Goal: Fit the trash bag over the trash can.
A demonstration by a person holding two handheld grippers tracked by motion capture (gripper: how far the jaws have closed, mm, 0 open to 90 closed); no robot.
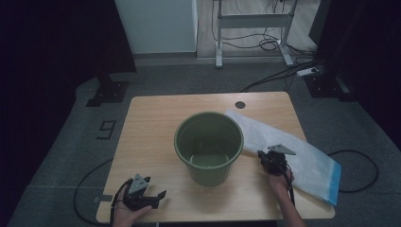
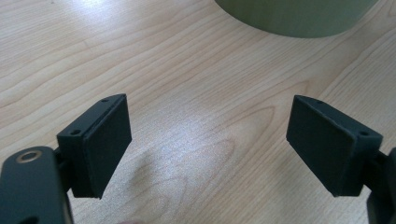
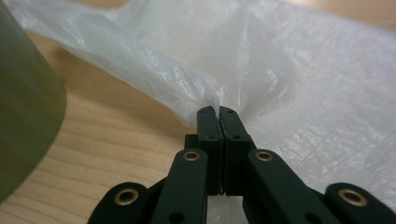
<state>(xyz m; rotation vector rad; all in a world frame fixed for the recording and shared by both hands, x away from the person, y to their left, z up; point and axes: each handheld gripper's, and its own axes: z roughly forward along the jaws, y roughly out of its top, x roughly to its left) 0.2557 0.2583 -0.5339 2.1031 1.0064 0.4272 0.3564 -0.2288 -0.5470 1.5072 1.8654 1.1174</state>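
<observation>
At the near left corner of the wooden bench (image 1: 146, 123), the person's left hand (image 1: 124, 213) is holding the left gripper (image 1: 152, 195) low over the wood, its jaws standing wide apart with nothing between them; in the left gripper view the two black pads (image 2: 108, 140) are framing bare wood grain, and the base of the green bucket (image 2: 299, 16) is showing at the top edge. Moving toward the middle, the green bucket (image 1: 209, 144) is standing upright on the bench, its mouth facing up. Just beside it on the right, the right gripper (image 1: 263, 158) is sitting at the near edge of a white plastic bag (image 1: 302, 158), which is lying flat across the right side of the bench, running from behind the bucket's rim toward the near right corner, where a blue strip (image 1: 335, 182) is bordering its end. In the right gripper view the jaws are pressed together on a fold of the white plastic bag (image 3: 280, 70), pinching the thin film so that it is bunching up above the tips, with the bucket's wall (image 3: 25, 107) rising at the left. The right hand (image 1: 280, 182) is gripping the tool from the near side.
</observation>
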